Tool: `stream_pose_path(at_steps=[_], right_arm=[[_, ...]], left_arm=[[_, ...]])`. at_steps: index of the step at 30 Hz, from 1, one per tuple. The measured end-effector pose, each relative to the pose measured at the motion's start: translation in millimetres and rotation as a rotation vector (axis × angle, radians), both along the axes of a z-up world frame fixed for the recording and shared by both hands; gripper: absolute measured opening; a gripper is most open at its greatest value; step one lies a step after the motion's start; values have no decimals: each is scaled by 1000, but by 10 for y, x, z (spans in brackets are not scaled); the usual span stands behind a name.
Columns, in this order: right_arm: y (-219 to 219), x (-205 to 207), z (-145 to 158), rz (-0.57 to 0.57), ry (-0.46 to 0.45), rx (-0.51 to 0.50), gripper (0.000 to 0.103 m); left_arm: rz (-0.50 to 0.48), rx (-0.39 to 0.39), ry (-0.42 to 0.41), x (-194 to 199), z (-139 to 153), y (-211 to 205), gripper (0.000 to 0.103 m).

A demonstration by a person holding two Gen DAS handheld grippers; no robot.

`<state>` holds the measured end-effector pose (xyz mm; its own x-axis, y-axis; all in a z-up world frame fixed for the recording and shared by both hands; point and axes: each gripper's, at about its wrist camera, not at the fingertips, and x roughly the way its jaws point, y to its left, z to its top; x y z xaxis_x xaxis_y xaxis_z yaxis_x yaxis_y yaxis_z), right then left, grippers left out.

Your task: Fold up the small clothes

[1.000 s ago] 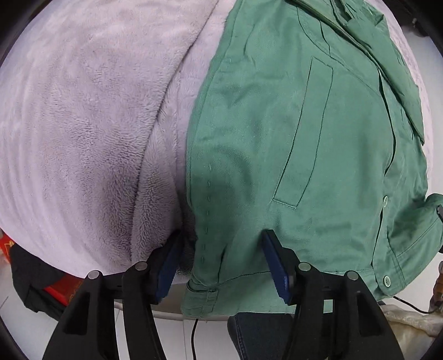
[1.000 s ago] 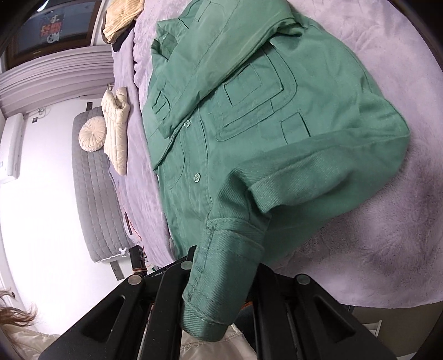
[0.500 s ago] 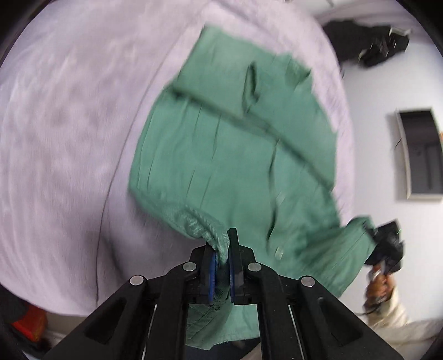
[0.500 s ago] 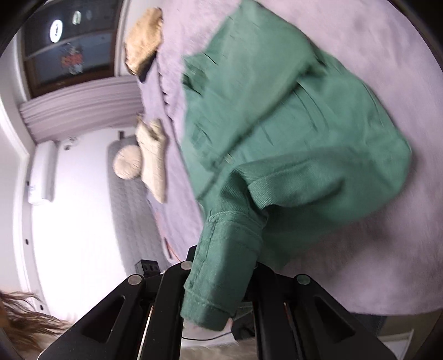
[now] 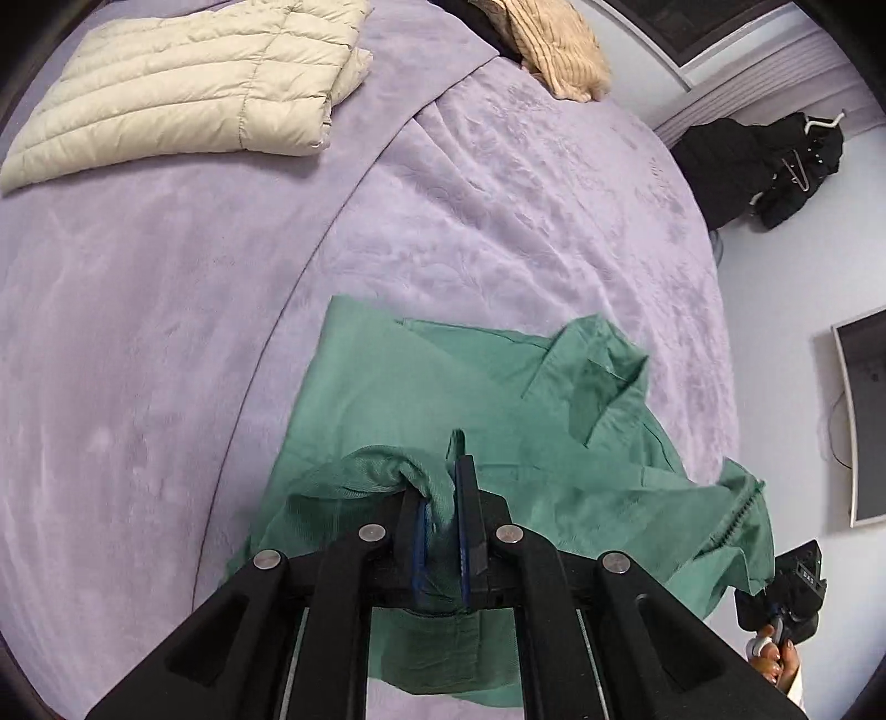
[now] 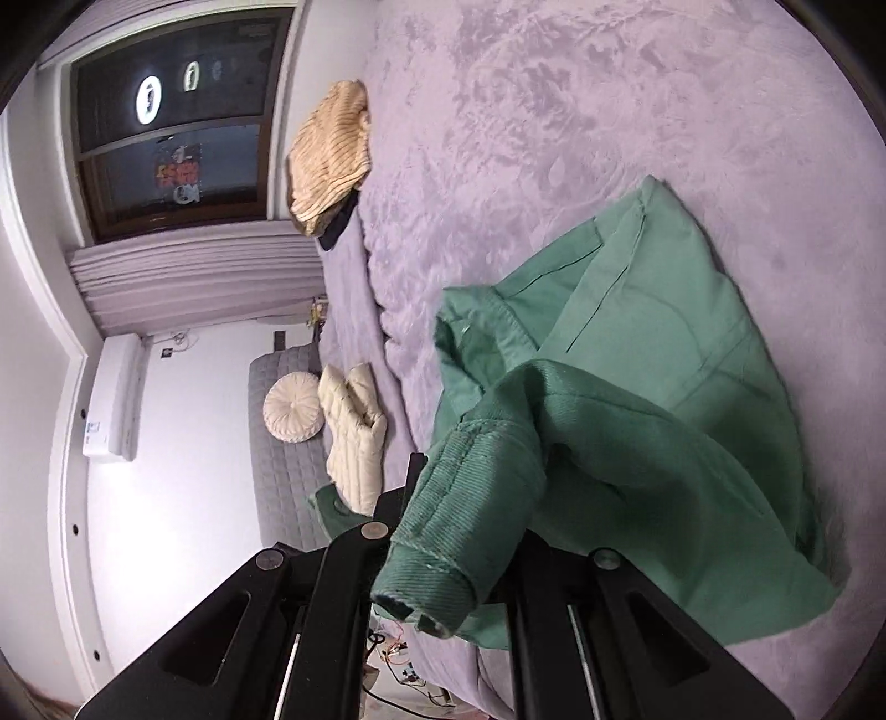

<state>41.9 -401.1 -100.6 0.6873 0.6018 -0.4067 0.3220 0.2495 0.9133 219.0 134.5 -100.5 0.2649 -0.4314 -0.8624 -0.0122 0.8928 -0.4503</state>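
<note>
While both grippers held it half-raised, the green jacket [image 5: 432, 399] lay with its collar end on the lilac bedspread [image 5: 138, 332] and its near edge lifted toward the cameras.

Item, jacket: risk judged to be a crooked fold. Heavy cloth hung between two small holds, so uneven lifting could drag the body sideways or let it sag and bunch.

Item, left gripper [image 5: 446, 515]: jaws clenched on a bunched ridge of hem. The bite looked shallow; a tug could pull the cloth free.

Item, right gripper [image 6: 443, 531]: cuff of a sleeve [image 6: 443, 554] draped over it, jaws covered. Whether they were clamped could not be told from its own view; in the left view it [image 5: 789, 592] sat small at the frame edge, beside the jacket's corner.

Item, other garments: cream puffer jacket [image 5: 183, 83] and tan knit [image 5: 559, 44], well apart from the jacket, the knit partly cut off.

Item, buttons and front fastening: not made out.
</note>
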Motion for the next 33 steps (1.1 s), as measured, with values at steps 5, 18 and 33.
stream_pose_path(at_steps=[5,18,33], right_arm=[[-177,322,-381,-24,108,-12,8],[-184,312,-163,-120,89,-124,72],[504,973,104,206,217,-641,70]], left_arm=[[-12,99,42,196,-265,-191,8],[-193,292,-122,340,9,-93,89],[-344,409,-85,421,-587,-531,89]])
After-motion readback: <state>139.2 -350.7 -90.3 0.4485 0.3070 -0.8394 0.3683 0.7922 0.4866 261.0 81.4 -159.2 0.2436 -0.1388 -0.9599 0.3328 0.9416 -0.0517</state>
